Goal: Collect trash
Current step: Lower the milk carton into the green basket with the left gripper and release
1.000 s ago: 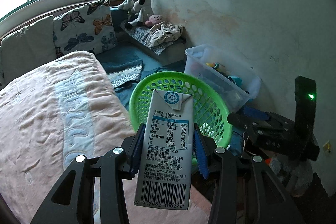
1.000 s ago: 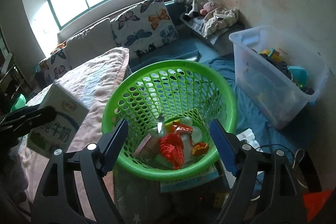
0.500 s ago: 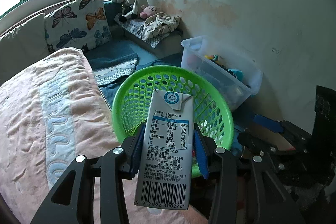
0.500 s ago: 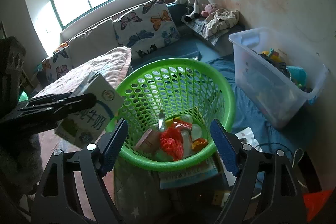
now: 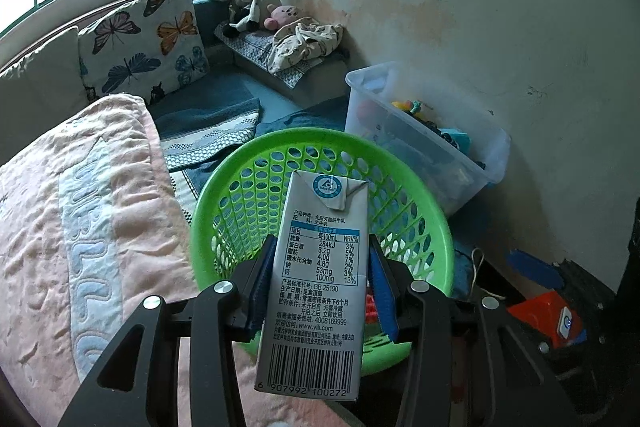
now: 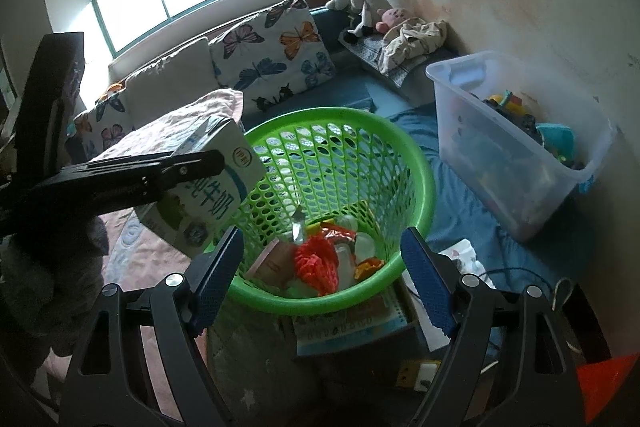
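My left gripper (image 5: 320,263) is shut on a grey-white milk carton (image 5: 316,279) and holds it upright over the near rim of the green mesh basket (image 5: 420,211). In the right wrist view the carton (image 6: 208,187) hangs at the basket's left rim (image 6: 420,163), with the left gripper's arm (image 6: 120,175) reaching in from the left. The basket holds several pieces of trash, among them a red crumpled wrapper (image 6: 316,263). My right gripper (image 6: 320,275) is open and empty, its fingers on either side of the basket's near edge.
A pink quilted bed (image 5: 80,227) lies left of the basket. A clear plastic bin (image 6: 516,147) of toys stands to its right by the wall. Butterfly cushions (image 6: 276,55) and plush toys (image 6: 364,7) sit at the back. A book (image 6: 352,319) lies under the basket.
My left gripper has carried the carton forward and right, from over the bed to above the basket's rim. The right gripper has stayed open and nearly still.
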The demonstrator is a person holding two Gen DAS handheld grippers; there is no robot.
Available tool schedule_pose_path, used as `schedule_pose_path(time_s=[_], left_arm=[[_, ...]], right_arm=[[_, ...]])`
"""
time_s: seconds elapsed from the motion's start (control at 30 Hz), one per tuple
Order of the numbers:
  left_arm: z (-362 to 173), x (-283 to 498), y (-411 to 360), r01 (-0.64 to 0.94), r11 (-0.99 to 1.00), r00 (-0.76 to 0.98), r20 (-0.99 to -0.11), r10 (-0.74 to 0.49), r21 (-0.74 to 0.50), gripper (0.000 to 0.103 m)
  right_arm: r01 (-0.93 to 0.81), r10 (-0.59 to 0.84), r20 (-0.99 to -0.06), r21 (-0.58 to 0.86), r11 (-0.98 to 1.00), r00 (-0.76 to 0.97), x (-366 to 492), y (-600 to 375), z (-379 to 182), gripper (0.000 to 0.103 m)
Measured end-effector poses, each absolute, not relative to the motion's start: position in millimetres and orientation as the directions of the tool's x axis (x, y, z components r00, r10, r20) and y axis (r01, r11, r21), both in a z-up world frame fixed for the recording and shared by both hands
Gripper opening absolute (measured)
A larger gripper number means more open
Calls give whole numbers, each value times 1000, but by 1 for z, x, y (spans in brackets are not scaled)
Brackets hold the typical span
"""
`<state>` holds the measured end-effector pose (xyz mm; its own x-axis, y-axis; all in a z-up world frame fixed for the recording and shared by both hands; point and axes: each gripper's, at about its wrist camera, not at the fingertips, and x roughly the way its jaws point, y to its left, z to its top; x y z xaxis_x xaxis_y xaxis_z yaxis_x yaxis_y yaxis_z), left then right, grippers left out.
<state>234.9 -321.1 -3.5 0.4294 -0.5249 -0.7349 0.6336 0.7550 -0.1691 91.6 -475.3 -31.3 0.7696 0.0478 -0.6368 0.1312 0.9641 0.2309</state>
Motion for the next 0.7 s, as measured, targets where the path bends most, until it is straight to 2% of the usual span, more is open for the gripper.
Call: schedule_pose_path(time_s=[0.7], left_arm=[[-11,235,-326,640,738,414,-715,-564,-213,45]], right_arm=[[145,49,-632,251,957,773,86,-477,-36,81]])
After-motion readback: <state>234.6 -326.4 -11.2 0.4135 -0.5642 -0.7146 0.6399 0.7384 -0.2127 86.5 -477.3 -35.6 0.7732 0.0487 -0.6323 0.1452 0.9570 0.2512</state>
